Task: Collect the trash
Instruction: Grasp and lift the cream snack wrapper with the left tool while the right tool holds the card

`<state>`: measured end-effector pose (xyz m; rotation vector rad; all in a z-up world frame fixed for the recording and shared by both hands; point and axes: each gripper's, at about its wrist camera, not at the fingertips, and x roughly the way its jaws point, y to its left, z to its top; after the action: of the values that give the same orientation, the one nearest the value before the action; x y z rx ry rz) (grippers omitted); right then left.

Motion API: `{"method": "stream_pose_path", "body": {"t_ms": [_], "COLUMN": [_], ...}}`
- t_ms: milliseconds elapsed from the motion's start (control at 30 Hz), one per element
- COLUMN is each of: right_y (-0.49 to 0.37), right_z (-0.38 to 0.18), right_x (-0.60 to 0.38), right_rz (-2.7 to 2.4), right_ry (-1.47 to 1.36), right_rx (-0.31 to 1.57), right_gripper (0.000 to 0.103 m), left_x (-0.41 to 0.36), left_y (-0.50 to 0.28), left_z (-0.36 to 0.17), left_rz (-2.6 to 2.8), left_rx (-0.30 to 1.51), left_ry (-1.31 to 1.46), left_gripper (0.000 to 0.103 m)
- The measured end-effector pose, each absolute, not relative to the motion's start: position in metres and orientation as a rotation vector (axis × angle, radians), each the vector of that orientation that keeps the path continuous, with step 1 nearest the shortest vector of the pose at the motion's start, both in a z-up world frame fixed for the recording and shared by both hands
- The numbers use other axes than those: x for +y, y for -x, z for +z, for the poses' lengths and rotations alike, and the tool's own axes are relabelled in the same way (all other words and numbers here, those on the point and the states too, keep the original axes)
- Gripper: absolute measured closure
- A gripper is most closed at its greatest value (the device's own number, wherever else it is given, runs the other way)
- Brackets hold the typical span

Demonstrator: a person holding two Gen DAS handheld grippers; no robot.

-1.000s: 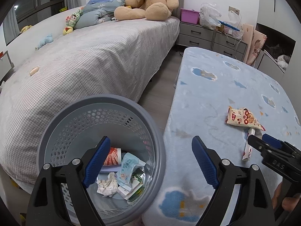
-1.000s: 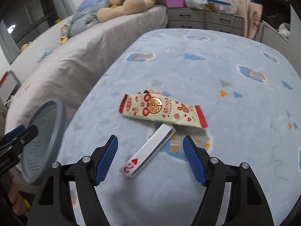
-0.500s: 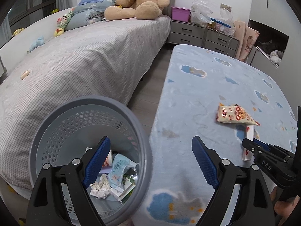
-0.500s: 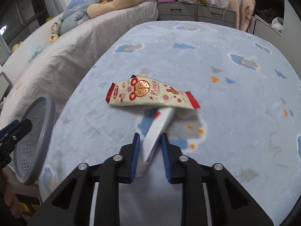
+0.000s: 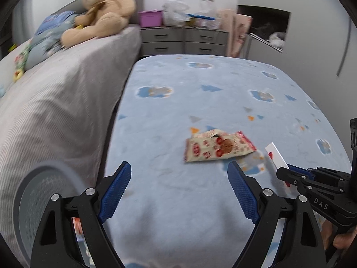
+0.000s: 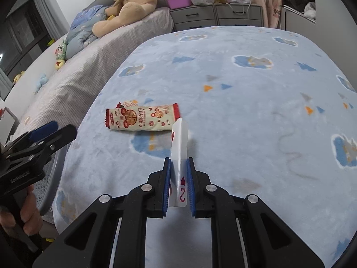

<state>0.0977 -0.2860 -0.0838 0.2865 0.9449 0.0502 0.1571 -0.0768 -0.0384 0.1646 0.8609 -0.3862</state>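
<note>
My right gripper (image 6: 179, 169) is shut on a bent white playing card, a two of hearts (image 6: 179, 156), and holds it lifted above the blue blanket (image 6: 245, 111). The card also shows in the left wrist view (image 5: 276, 158), in the right gripper (image 5: 287, 172). A cream and red snack wrapper (image 6: 140, 118) lies flat on the blanket just beyond the card; it also shows in the left wrist view (image 5: 217, 148). My left gripper (image 5: 178, 189) is open and empty over the blanket's near edge. The grey perforated trash basket (image 5: 33, 201) is at the lower left.
A bed with a grey cover (image 5: 55, 102) runs along the left, with a teddy bear (image 5: 100, 15) and soft toys at its head. Grey drawers (image 5: 183, 42) with bags and a purple box stand at the back. The basket rim (image 6: 55, 174) sits by the blanket's left edge.
My right gripper closed on the card and lifted it off the blanket. My left gripper swung right, away from above the basket, towards the wrapper.
</note>
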Motion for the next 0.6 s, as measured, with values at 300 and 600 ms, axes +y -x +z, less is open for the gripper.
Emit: {"method": "stream_pose_path", "body": {"t_ms": [300,600], "right_y": [-0.077,-0.067], "right_z": [-0.076,-0.072], "right_x": [-0.312,-0.321], "right_rz": [0.013,-0.003], "right_ry": [-0.338,-0.363], "right_rx": [0.922,0.909], "right_gripper": [0.089,0.088], "left_x": [-0.124,-0.137], "left_y": [-0.181,-0.218], "left_z": [-0.046,-0.052], "left_rz": [-0.672,-0.916], "left_rx": [0.794,0.863], "left_ry": [-0.396,-0.416], "left_gripper": [0.019,0.019]}}
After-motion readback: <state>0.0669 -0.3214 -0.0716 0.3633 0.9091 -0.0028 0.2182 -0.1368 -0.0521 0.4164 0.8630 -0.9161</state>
